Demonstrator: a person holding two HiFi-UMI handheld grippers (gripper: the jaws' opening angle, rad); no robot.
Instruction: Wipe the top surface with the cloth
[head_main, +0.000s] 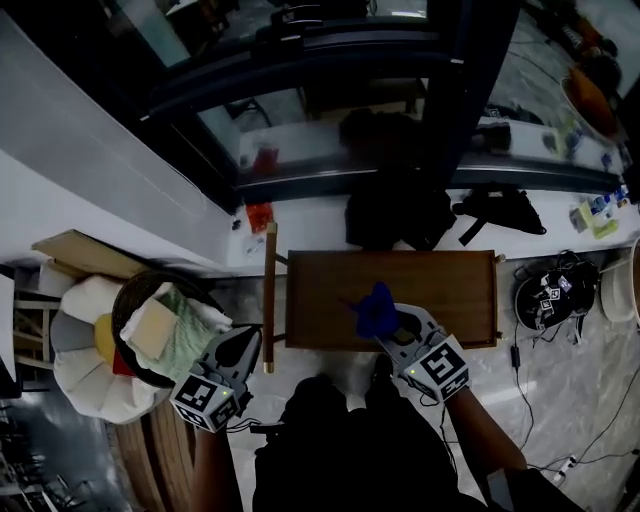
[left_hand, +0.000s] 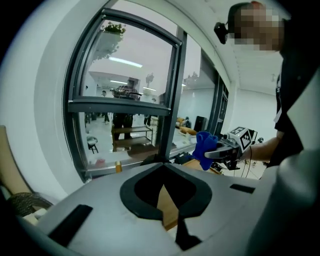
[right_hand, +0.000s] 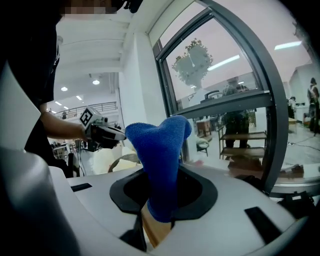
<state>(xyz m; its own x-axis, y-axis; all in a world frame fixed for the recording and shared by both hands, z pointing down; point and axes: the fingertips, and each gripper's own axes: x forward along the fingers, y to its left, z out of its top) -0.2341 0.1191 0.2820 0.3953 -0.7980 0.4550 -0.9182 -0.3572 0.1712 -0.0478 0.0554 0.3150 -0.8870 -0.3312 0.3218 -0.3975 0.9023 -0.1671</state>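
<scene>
Head view: dim and underexposed, corners falling to black. Tabletop (head_main: 440, 290) takes soft light from above and shows a faint sheen. Floor (head_main: 560, 400) at right is glossy with pale reflections. Dark clothing (head_main: 330, 440) at the near edge is lost in shadow. Straight lines bow hard toward the edges.

Left gripper view: bright. Light comes from beyond the window (left_hand: 125, 95), and the ceiling strips glare. Near foreground is soft, fisheye corners black.

Right gripper view: bright white, with ceiling spots at far left. Cloth (right_hand: 159, 160) is saturated blue and fairly sharp. Window frame (right_hand: 220, 106) is heavily curved.
</scene>
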